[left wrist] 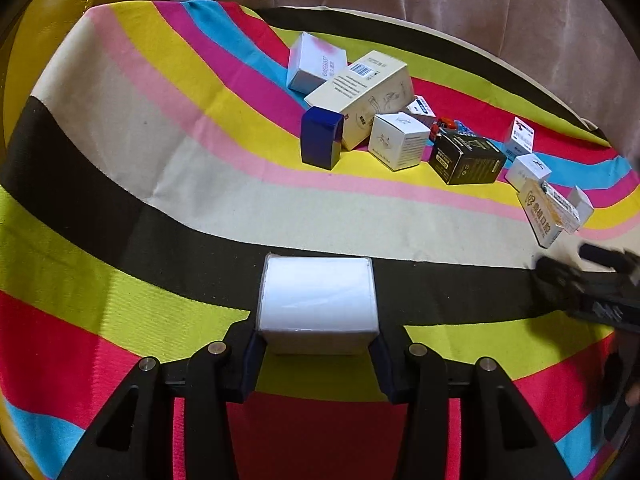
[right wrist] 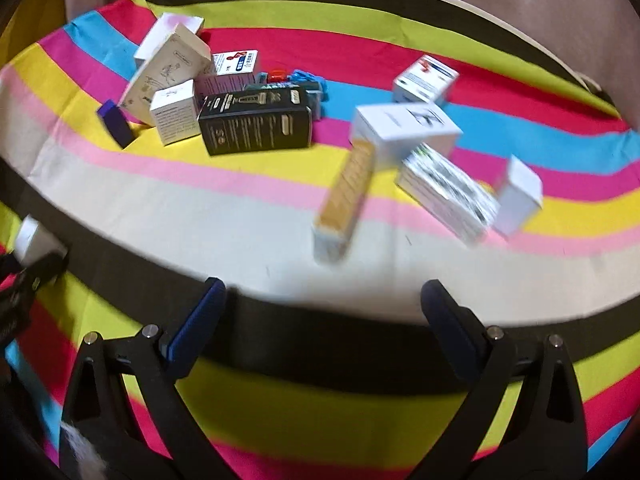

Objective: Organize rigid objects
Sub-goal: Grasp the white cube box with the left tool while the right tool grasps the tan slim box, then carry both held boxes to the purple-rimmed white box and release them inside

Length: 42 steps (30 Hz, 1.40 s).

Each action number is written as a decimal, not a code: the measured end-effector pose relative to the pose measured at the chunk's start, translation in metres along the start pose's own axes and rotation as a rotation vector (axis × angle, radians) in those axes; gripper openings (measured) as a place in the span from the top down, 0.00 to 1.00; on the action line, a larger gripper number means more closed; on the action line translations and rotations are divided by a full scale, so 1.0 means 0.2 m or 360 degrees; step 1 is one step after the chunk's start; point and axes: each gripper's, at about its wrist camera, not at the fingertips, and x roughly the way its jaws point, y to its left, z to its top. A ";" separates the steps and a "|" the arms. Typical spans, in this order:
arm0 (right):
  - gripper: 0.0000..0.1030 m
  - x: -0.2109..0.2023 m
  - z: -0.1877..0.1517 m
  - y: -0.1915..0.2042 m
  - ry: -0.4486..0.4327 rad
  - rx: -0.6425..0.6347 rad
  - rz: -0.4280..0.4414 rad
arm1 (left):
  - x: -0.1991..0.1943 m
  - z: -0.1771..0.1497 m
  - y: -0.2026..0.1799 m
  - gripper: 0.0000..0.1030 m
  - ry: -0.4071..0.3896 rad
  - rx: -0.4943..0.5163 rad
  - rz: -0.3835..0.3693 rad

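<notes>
Covering the whole surface, the striped cloth (left wrist: 120, 184) leaves a broad bare stretch on one side, probably the sorting area, while the jumbled boxes (left wrist: 380, 120) crowd its far part. Nearer, the left gripper (left wrist: 318, 344) pinches a white box (left wrist: 318, 296) by its sides above the cloth, apparently carrying it clear of the jumble. Smaller and empty, the right gripper (right wrist: 324, 320) has its jaws spread, seemingly ready for the orange box (right wrist: 346, 196).

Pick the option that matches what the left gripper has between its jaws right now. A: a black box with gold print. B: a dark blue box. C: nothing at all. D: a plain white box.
D: in the left wrist view the left gripper has its jaws pressed on both sides of a plain white box, while the dark blue box and the black box stand farther off on the striped cloth.
</notes>
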 end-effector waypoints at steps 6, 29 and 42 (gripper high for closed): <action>0.16 0.13 0.11 -0.02 0.0054 0.0189 0.0044 | 0.00 0.00 -0.02 0.53 0.0007 0.0040 0.0048; 0.81 -0.25 -0.39 0.08 -0.0133 0.0032 0.0136 | 0.04 0.01 0.00 0.12 0.0094 0.0018 0.0068; 0.81 -0.26 -0.40 0.07 -0.0157 0.0031 0.0121 | 0.00 0.02 0.06 0.35 0.0060 -0.0069 0.0078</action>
